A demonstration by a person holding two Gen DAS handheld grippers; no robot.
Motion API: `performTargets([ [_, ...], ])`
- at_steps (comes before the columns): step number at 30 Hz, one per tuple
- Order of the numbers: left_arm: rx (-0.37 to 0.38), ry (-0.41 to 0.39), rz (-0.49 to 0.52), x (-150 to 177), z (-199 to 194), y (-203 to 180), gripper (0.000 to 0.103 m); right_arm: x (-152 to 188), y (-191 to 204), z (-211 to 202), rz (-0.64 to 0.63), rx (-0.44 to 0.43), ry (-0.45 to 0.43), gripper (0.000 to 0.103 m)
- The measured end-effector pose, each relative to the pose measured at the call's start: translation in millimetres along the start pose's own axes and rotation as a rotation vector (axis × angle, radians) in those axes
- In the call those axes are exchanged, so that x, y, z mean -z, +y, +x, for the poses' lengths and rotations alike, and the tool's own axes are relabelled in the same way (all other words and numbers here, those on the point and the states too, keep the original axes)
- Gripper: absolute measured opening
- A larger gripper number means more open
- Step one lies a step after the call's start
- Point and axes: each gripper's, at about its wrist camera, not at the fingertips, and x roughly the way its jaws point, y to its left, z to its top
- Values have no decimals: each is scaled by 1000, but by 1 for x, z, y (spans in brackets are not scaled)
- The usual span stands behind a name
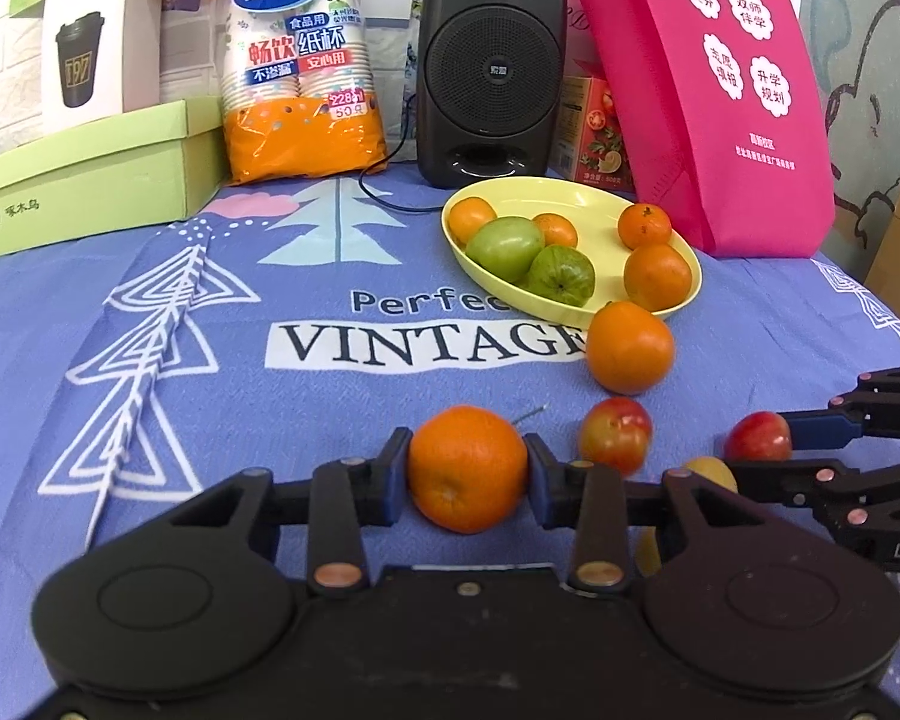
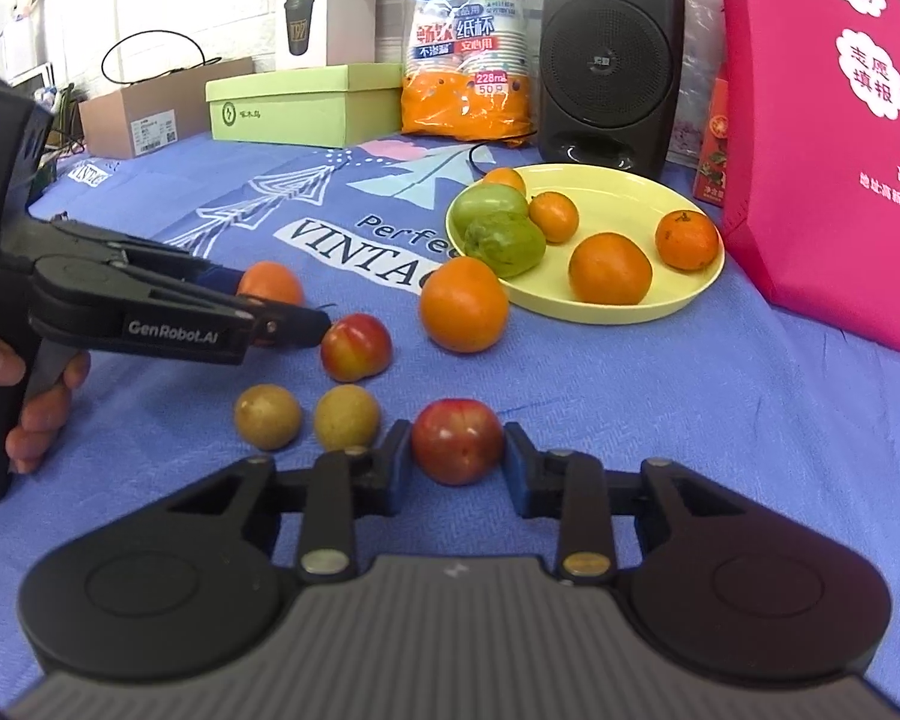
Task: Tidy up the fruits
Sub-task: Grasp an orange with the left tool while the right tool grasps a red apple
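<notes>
Here, nearest, each of the two grippers is clamped on one round fruit resting on the blue printed cloth of the desk: the left gripper (image 1: 468, 471) pinches an orange (image 1: 467, 468) with dimpled skin, the right gripper (image 2: 457, 450) a smooth red plum (image 2: 457, 441). Just left of that plum lie two dull yellow-brown fruits (image 2: 306, 423), with a second plum (image 2: 355, 347) beyond them. Farther on, one large orange (image 2: 464, 304) sits touching the rim of the shallow, glossy yellow plate (image 2: 618, 192), which holds four oranges and two green fruits. Open cloth stretches to the left; a pink bag (image 2: 834, 138) borders the right.
</notes>
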Motion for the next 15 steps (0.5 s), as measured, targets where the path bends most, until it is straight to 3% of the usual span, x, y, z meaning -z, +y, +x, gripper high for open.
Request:
performTargets([
  [15, 30, 6, -16, 14, -49, -7, 37, 19, -1, -34, 34, 20, -4, 31],
])
